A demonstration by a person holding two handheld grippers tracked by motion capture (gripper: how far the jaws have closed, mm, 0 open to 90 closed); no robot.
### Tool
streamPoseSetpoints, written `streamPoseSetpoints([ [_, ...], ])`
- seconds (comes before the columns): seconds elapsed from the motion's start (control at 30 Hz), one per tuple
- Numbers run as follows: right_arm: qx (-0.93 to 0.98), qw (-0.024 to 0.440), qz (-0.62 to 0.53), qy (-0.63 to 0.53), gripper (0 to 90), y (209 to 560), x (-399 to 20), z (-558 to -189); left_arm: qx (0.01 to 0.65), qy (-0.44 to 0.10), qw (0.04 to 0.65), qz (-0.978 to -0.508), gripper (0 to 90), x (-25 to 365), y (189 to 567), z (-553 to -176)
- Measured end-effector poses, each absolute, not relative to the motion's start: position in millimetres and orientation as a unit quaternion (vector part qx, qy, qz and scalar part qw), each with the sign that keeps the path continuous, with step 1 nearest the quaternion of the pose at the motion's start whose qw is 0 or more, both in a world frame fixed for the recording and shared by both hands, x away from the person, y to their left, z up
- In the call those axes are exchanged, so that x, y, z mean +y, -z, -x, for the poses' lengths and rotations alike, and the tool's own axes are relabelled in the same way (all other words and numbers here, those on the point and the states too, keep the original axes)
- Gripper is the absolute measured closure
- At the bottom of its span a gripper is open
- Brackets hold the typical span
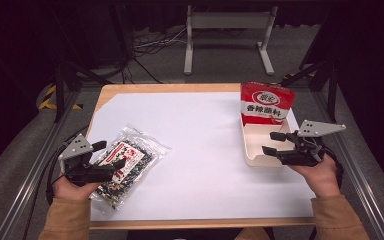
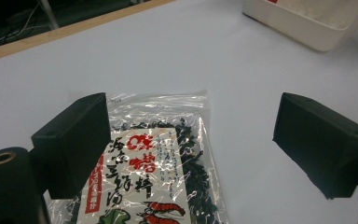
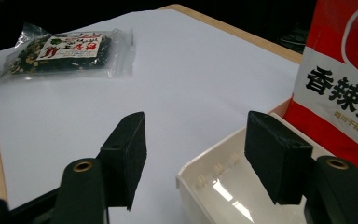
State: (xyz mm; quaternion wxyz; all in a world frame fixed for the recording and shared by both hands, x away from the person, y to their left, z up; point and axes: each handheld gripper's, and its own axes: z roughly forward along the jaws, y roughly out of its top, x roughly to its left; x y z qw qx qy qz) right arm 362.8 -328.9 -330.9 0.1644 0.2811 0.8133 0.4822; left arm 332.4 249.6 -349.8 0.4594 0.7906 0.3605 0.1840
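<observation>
A clear packet of dark dried food with a red-and-white label (image 1: 130, 160) lies flat on the white table top at the front left. My left gripper (image 1: 111, 154) hovers over its near end, open, and the packet (image 2: 158, 163) lies below and between the jaws without touching them. At the right, a red and white snack bag (image 1: 266, 102) stands upright in the far end of a white tray (image 1: 255, 160). My right gripper (image 1: 268, 142) is open over the tray's near end. Its jaws straddle the tray's corner (image 3: 200, 186), with the red bag (image 3: 340, 88) just beyond.
The white sheet (image 1: 200, 150) covers a wooden table whose edge shows at the back and front. Metal rails run along both sides. A grey stand (image 1: 227, 37) and cables are on the floor behind. The packet (image 3: 60, 51) lies far across the sheet from the right gripper (image 3: 193, 154).
</observation>
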Motion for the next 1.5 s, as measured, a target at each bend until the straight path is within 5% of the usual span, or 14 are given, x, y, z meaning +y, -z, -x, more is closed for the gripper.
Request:
streamPoseSetpoints([
  [0.5, 0.836, 0.135, -0.239, -0.474, 39.8, 337, -304, -353, 0.386, -0.163, 0.416, -0.807, 8.4, 269, 349, -348],
  [1.2, 0.847, 0.109, -0.224, -0.469, 39.4, 351, -283, -355, 0.478, -0.148, 0.412, -0.762, 4.8, 308, 367, -375],
  [1.5, 0.851, 0.106, -0.220, -0.466, 39.5, 353, -278, -355, 0.503, -0.137, 0.396, -0.756, 10.6, 315, 385, -388],
])
